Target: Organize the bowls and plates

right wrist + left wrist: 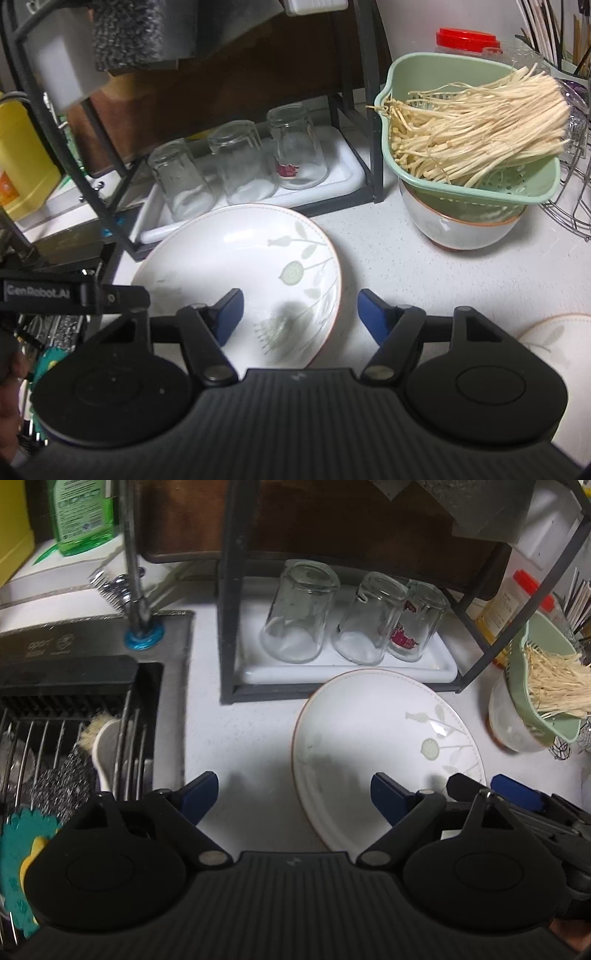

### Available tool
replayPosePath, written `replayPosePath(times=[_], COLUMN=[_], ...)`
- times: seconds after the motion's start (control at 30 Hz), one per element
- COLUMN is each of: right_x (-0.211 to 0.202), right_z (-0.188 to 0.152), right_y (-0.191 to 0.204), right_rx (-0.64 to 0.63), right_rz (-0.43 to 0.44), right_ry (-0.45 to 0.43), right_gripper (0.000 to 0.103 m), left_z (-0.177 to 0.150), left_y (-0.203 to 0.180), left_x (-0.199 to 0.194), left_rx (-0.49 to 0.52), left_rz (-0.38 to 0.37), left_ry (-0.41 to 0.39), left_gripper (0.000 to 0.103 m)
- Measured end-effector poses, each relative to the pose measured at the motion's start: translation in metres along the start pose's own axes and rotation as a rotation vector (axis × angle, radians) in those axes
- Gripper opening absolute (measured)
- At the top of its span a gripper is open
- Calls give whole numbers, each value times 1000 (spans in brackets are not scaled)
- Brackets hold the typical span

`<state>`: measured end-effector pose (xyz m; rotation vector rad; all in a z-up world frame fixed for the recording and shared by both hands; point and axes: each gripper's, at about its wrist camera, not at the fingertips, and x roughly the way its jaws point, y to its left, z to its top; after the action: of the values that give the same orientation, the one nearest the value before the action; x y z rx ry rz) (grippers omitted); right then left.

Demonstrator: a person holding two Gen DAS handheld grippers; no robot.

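Both claws are hanging spread over the white worktop (251, 720): the left claw (293, 794) straddling the plate's (369, 731) left rim, the right claw (301, 314) straddling its right rim, neither pinching.

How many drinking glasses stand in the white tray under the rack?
3, all upside down in one row in the white tray: the left glass, the middle glass and the right glass, which has a red print. None seems hidden.
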<state>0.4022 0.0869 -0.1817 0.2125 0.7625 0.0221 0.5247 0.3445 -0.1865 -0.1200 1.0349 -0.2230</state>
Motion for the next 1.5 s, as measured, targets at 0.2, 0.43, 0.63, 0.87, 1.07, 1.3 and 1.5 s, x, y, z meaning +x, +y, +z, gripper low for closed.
replayPosePath(times=[0.2, 0.43, 0.63, 0.87, 1.07, 1.3, 1.5], right_x=[21, 37, 38, 36, 20, -17, -55], right_z=[5, 7, 8, 11, 18, 24, 25], right_y=[-4, -11, -15, -22, -25, -18, -32], right_rx=[24, 62, 68, 113, 135, 121, 174], right_rz=[-17, -3, 13, 52, 112, 137, 153], right_ry=[36, 70, 71, 94, 107, 135, 113], right_gripper=[57, 35, 32, 32, 32, 32, 32], left_z=[9, 15, 15, 17, 20, 18, 12], left_y=[-2, -3, -8, -5, -3, -7, -20], left_x=[20, 37, 42, 35, 11, -34, -57], left_rx=[7, 24, 15, -17, -31, -108, -131], left_rz=[-21, -54, -105, -151, -185, -203, -260], left_ry=[38, 86, 83, 82, 51, -27, -16], left_gripper=[77, 51, 50, 50, 50, 49, 49])
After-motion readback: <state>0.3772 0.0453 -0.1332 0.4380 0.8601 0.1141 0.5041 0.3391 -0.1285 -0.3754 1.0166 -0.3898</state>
